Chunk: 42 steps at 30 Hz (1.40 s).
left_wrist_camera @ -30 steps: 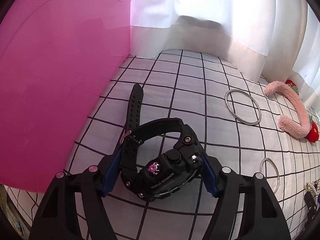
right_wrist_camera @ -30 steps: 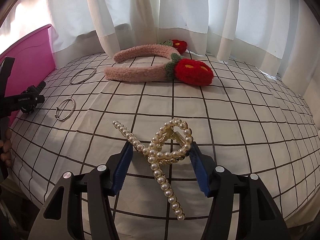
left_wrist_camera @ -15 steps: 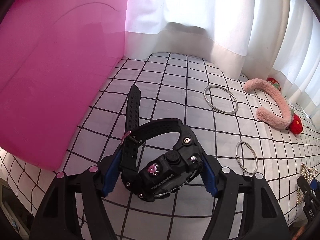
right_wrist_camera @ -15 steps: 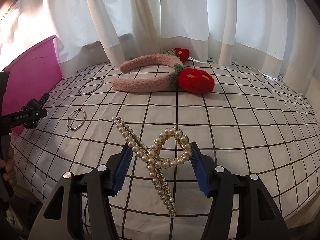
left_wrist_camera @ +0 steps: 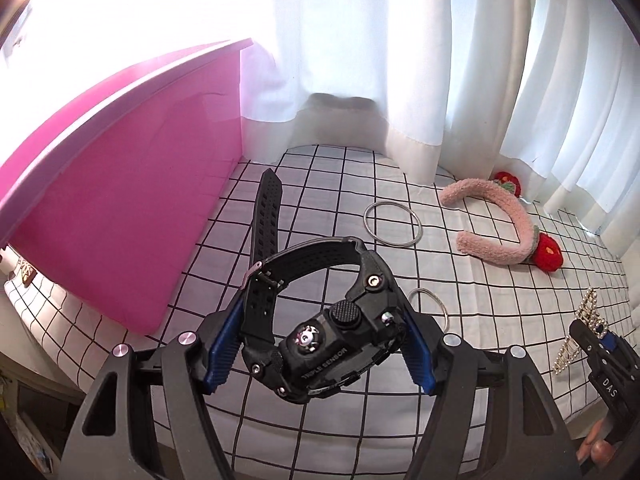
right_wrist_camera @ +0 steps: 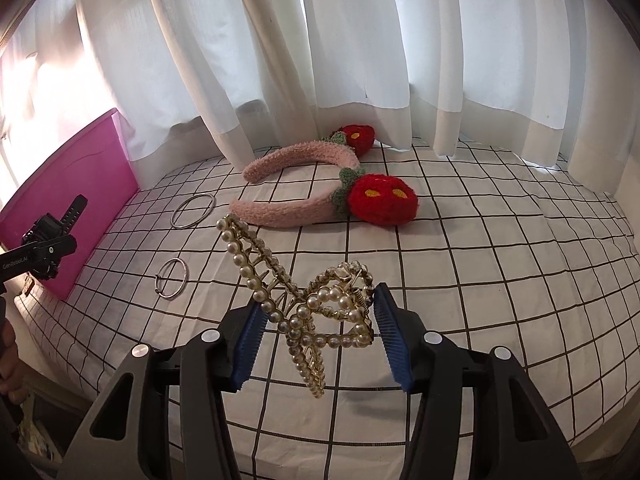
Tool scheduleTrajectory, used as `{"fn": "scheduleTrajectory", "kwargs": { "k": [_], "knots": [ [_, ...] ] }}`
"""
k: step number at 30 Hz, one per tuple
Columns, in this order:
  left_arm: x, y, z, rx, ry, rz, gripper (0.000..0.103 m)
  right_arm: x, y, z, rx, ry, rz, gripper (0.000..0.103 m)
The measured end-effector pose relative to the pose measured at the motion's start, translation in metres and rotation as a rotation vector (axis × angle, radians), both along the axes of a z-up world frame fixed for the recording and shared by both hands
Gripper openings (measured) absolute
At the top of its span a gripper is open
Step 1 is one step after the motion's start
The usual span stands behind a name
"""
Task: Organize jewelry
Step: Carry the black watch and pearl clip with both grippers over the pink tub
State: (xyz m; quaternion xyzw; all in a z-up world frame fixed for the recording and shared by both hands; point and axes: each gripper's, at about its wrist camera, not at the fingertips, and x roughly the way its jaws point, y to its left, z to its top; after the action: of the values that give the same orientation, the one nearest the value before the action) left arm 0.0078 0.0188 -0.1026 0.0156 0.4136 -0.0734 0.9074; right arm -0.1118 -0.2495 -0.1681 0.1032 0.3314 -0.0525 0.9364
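Left gripper [left_wrist_camera: 318, 346]: closed on a black watch [left_wrist_camera: 320, 332], held above the checked cloth [left_wrist_camera: 340, 184], its loose strap pointing toward the curtain [left_wrist_camera: 360, 40].
Right gripper [right_wrist_camera: 318, 338]: clamped on a pearl hair clip [right_wrist_camera: 312, 304], lifted off the cloth.
Pink box [left_wrist_camera: 120, 208]: stood at the cloth's left edge, just beside the watch.
Large ring [left_wrist_camera: 393, 224]: lay flat near the fuzzy headband [left_wrist_camera: 508, 232].
Small ring [right_wrist_camera: 172, 273]: lay apart, nearer the grippers.
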Motion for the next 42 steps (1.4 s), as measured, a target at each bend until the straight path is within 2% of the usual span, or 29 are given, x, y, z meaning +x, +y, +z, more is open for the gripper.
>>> {"fn": "scheduleTrajectory", "kwargs": {
  "k": [1, 2, 4, 14, 22, 27, 32, 42],
  "knots": [
    [-0.003, -0.001, 0.006, 0.000, -0.003, 0.001, 0.067, -0.001, -0.001, 0.005, -0.001, -0.006, 0.007, 0.050],
    [-0.006, -0.001, 0.011, -0.001, -0.006, 0.003, 0.067, -0.001, -0.001, 0.010, -0.004, -0.009, 0.015, 0.044],
    [-0.011, -0.003, 0.023, -0.005, -0.011, 0.011, 0.067, -0.001, -0.004, 0.020, -0.002, -0.011, 0.028, 0.043],
    [-0.040, -0.010, 0.079, -0.008, -0.036, 0.034, 0.067, -0.002, -0.010, 0.064, -0.007, -0.038, 0.109, 0.043],
    [-0.058, 0.011, 0.133, -0.039, -0.108, 0.096, 0.067, 0.005, 0.015, 0.117, -0.040, -0.102, 0.216, 0.043],
    [-0.058, 0.039, 0.163, -0.032, -0.157, 0.140, 0.067, 0.026, 0.052, 0.155, -0.035, -0.163, 0.315, 0.043],
    [-0.048, 0.080, 0.179, -0.017, -0.193, 0.199, 0.067, 0.062, 0.105, 0.188, -0.024, -0.227, 0.426, 0.043],
    [0.003, 0.178, 0.171, -0.029, -0.169, 0.282, 0.067, 0.152, 0.221, 0.227, 0.003, -0.248, 0.599, 0.043]
  ]
}}
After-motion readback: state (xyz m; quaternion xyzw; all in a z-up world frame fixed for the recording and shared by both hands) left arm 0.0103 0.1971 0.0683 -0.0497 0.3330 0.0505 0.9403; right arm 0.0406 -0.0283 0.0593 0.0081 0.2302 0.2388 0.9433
